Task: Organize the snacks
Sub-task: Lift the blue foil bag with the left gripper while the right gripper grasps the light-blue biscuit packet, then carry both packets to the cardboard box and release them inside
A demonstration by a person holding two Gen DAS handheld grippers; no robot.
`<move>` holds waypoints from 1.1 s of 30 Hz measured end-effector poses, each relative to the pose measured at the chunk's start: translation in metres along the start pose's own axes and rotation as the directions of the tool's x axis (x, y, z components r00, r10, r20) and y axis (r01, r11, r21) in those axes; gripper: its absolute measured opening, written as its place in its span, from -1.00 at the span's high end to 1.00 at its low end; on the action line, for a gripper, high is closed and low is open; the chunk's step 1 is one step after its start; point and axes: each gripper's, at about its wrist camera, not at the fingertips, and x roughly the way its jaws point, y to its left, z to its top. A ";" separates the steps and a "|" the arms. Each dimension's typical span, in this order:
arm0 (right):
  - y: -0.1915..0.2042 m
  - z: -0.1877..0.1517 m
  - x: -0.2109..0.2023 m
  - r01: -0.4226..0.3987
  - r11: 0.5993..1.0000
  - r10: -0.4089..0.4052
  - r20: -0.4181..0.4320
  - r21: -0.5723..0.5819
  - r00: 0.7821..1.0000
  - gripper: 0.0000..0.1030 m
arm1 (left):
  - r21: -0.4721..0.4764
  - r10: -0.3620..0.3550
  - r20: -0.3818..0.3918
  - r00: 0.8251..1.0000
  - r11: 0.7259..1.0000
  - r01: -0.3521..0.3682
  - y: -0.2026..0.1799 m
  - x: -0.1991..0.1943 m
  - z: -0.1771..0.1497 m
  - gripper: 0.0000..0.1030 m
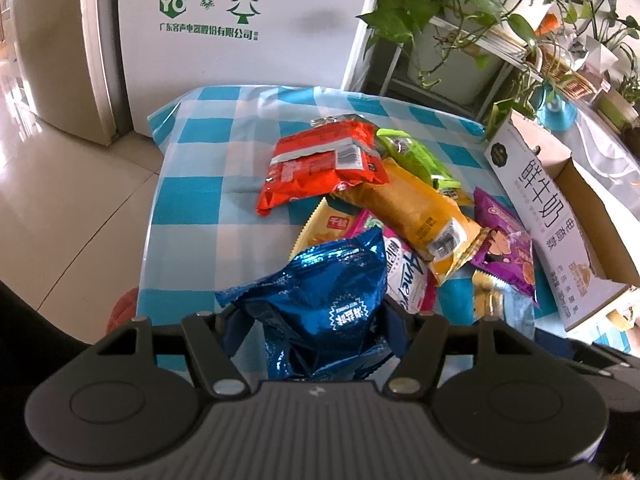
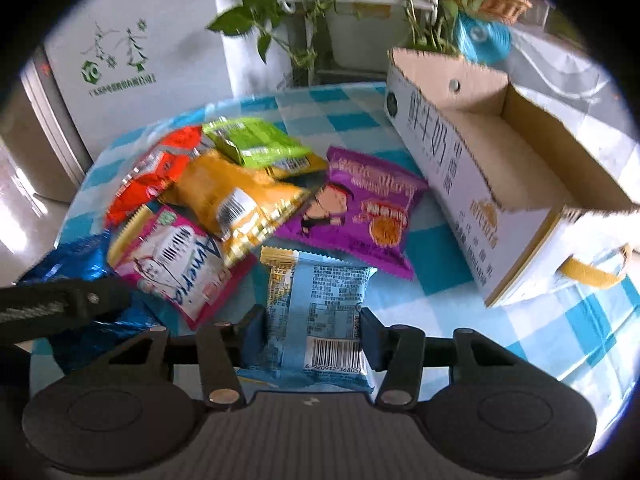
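My left gripper (image 1: 316,320) is shut on a shiny blue snack bag (image 1: 320,280) at the near edge of the table. My right gripper (image 2: 314,332) is shut on a light blue snack pack (image 2: 320,304) with a barcode. A pile of snacks lies on the checked tablecloth (image 1: 200,168): a red bag (image 1: 316,168), a yellow-orange pack (image 1: 416,212), a green pack (image 1: 412,156), a purple pack (image 2: 360,208) and a pink-white pack (image 2: 176,268). An open cardboard milk box (image 2: 500,152) stands at the right, with nothing showing inside. The left gripper also shows in the right wrist view (image 2: 60,304).
A white appliance (image 1: 240,40) with green print stands behind the table. A plant stand with leafy plants (image 1: 460,12) is at the back right. A small blue fan (image 2: 480,36) sits behind the box. Tiled floor (image 1: 60,200) lies to the left.
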 end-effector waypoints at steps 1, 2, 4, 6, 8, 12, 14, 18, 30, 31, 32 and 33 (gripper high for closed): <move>-0.001 0.001 -0.003 -0.008 1.000 0.008 0.006 0.004 1.000 -0.09 | 0.003 0.001 0.003 1.000 1.000 -0.001 0.000 -0.001 0.000 -0.27; -0.001 0.002 -0.005 -0.012 1.000 0.012 0.010 0.009 1.000 -0.09 | 0.005 0.002 0.005 1.000 1.000 -0.002 -0.001 -0.001 0.000 -0.28; -0.001 0.003 -0.009 -0.013 1.000 0.013 0.024 0.011 1.000 -0.09 | 0.010 0.003 0.010 1.000 1.000 -0.003 -0.001 -0.002 0.000 -0.28; -0.001 0.004 -0.014 -0.015 1.000 0.015 0.038 0.009 0.999 -0.09 | 0.017 0.005 0.014 1.000 1.000 -0.005 -0.002 -0.003 -0.001 -0.28; -0.002 0.005 -0.018 -0.023 1.000 0.023 0.050 0.007 0.998 -0.09 | 0.025 0.004 0.020 1.000 1.000 -0.004 -0.003 -0.004 -0.002 -0.28; -0.001 0.006 -0.022 -0.024 1.000 0.024 0.068 -0.006 0.997 -0.09 | 0.044 0.011 0.027 1.000 0.999 -0.012 -0.007 -0.005 -0.003 -0.28; -0.002 0.006 -0.025 -0.031 1.000 0.031 0.074 -0.004 0.997 -0.09 | 0.049 0.013 0.029 1.000 0.999 -0.015 -0.009 -0.005 -0.003 -0.28; -0.004 0.007 -0.028 -0.039 0.999 0.039 0.084 -0.005 0.996 -0.09 | 0.061 0.014 0.043 0.999 0.998 -0.016 -0.013 -0.008 -0.004 -0.28; -0.016 0.015 -0.048 -0.081 0.997 0.079 0.140 0.005 0.987 -0.09 | 0.075 0.010 0.101 0.995 0.997 -0.018 -0.028 -0.024 0.005 -0.28; -0.017 0.016 -0.050 -0.087 0.996 0.085 0.145 0.008 0.986 -0.09 | 0.076 0.009 0.103 0.995 0.997 -0.017 -0.030 -0.026 0.006 -0.28; -0.019 0.017 -0.053 -0.092 0.996 0.090 0.151 0.009 0.984 -0.09 | 0.076 0.007 0.104 0.995 0.997 -0.015 -0.031 -0.027 0.008 -0.28; -0.021 0.019 -0.055 -0.097 0.995 0.095 0.159 0.008 0.983 -0.09 | 0.076 0.005 0.105 0.994 0.997 -0.013 -0.033 -0.027 0.009 -0.28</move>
